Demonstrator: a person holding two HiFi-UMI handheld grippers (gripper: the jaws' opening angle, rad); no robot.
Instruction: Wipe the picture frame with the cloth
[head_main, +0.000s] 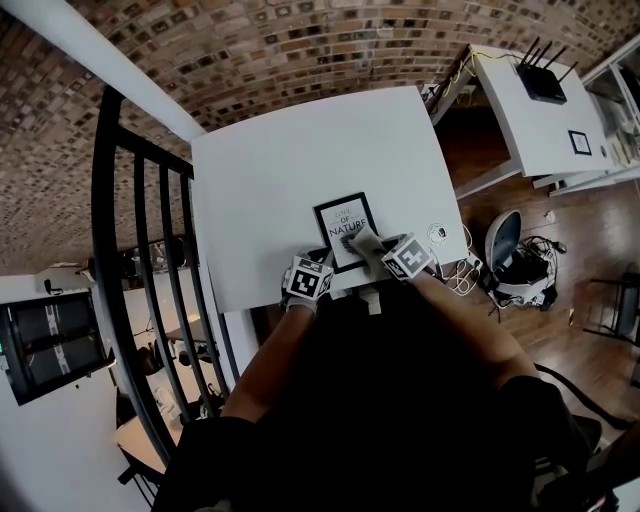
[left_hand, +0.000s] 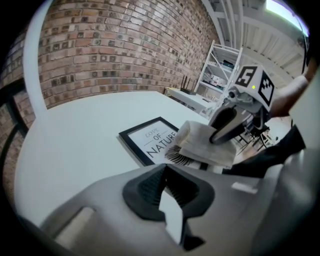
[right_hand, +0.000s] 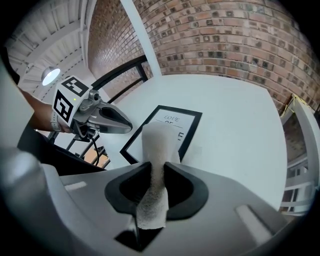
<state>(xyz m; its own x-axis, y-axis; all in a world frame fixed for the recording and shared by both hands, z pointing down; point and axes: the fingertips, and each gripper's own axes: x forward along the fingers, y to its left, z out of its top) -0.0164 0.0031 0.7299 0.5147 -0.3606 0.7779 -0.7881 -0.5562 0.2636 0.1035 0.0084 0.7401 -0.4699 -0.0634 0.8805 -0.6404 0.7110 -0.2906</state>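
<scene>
Picture frame: black-rimmed picture frame (head_main: 343, 231) lies flat on the white table (head_main: 280, 170), close to the near edge; its white print reads "LOVE OF NATURE".

Cloth: pale folded cloth (right_hand: 157, 145) – one end pinched in the right tongs, the free end standing out ahead of the jaws and lying on the glass over the lower part of the print, hiding some of the lettering.

Right gripper: right gripper (right_hand: 152, 182) is clenched on the cloth, its dark pads pressing the fabric from both sides. In the head view it reaches in from the near right, over the frame's near right corner.

Left gripper: left gripper (left_hand: 165, 182) has its pads drawn together with nothing between them. It sits at the near left of the frame – the tip just beside the frame's left rim in the right gripper view; whether it touches the rim cannot be told.

Arms: two bare forearms run up from the bottom of the head view to the marker cubes.

Surroundings: brick wall (left_hand: 115, 45) behind the table, black railing (head_main: 150, 250) on the left, a white desk with a router (head_main: 540, 80) on the right, cables (head_main: 455, 270) hanging off the table's near right corner.
</scene>
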